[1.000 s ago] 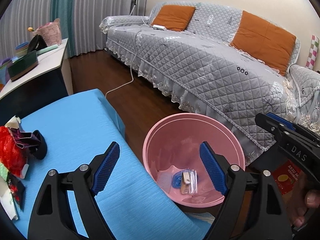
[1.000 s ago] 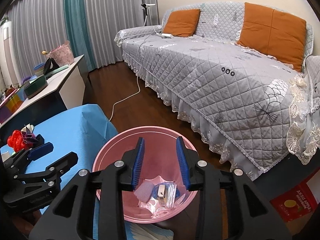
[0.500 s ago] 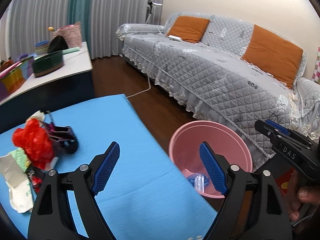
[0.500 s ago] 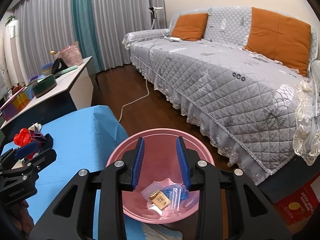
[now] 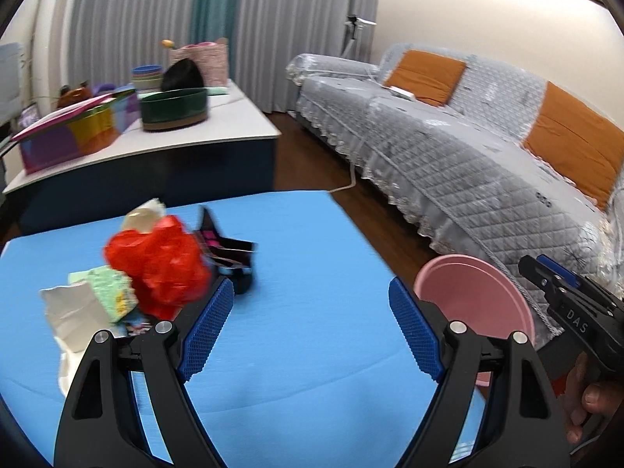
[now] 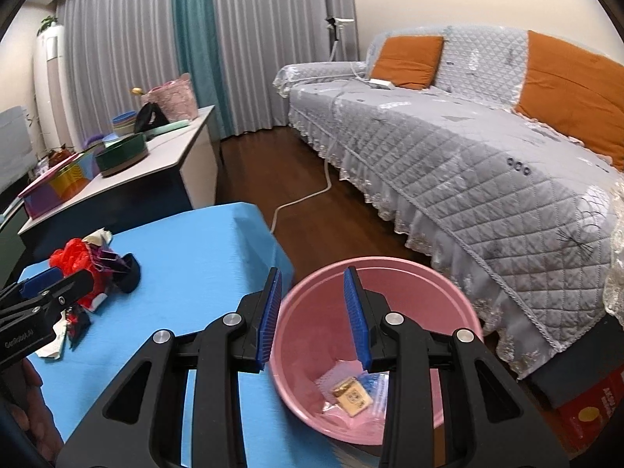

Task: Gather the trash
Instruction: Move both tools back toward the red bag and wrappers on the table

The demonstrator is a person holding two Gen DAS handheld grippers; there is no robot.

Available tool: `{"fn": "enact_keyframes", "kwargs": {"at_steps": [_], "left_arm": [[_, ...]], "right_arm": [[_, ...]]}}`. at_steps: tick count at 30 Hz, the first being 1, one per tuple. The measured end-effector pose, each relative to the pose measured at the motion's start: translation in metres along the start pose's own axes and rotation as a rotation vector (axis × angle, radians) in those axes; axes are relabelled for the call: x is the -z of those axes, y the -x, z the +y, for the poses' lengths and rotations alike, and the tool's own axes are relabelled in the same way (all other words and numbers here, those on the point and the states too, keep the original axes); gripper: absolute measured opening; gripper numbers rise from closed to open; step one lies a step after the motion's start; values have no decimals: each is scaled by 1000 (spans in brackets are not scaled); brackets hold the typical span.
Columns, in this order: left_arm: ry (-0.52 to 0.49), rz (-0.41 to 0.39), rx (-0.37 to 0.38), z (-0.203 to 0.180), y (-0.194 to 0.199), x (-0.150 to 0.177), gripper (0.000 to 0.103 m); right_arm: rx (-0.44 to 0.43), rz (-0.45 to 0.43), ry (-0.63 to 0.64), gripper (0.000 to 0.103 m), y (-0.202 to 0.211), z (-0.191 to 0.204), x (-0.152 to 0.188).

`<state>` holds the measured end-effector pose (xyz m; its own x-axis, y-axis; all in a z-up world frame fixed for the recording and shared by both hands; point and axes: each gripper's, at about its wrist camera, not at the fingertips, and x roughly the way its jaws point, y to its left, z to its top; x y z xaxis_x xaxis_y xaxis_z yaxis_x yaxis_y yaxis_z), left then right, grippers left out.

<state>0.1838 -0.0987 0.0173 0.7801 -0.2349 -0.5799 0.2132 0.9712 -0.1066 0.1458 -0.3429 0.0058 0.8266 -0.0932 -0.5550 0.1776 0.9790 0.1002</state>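
Left wrist view: left gripper (image 5: 311, 323) wide open, nothing between the blue pads, hanging over the blue table (image 5: 312, 370). Trash pile ahead and to the left of it: crumpled red plastic bag (image 5: 160, 263) in the middle, just beside the left pad; white crumpled paper (image 5: 72, 312) and a pale green wrapper (image 5: 111, 292) to the left of the bag, a dark striped wrapper (image 5: 224, 247) behind and to the right. No clear long axis in the pile, only a loose heap spreading left to right. Pink bin (image 5: 474, 296) on the far right, beyond the table edge, well apart from the pile. Right gripper (image 5: 561, 292) seen from the side over the bin, held by a hand (image 5: 592, 409).

Right wrist view: right gripper (image 6: 312, 319) partly open, pads apart and empty, pointing down over the near rim of the pink bin (image 6: 448, 284). Inside the bin already some trash: a small yellow-brown packet (image 6: 351, 397) on clear and blue plastic. Red bag (image 6: 76, 257) and its pile far to the left on the blue table (image 6: 195, 273), touched or nearly touched by the tip of the left gripper (image 6: 46, 292); contact not possible to confirm.

Judgement: the left gripper clearly nearer to the remaining trash, so probably the next pick belongs to it, with a short move forward and left. Risk of pinching only a thin fold of the bag.
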Motion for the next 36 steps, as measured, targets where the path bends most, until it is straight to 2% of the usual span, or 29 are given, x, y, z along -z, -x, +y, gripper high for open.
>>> {"fn": "enact_keyframes", "kwargs": {"at_steps": [12,20,24,28,36], "left_arm": [[59,-44,-137,87,25,2,79],[149,-49,-241,154,34,6,79],[199,-31,-263,180,29,7,79],[220,-8,-272,195,20,9,79],[217,40,-243,198,1,12,79]], "right_arm": [[-137,12,78,34,-21,89,1],[-236,39,130,34,-33,143,5],[-282,60,157,47,-44,163,4],[-308,66,184,54,-54,176,1],[-376,98,223,60,-78,196,1]]}}
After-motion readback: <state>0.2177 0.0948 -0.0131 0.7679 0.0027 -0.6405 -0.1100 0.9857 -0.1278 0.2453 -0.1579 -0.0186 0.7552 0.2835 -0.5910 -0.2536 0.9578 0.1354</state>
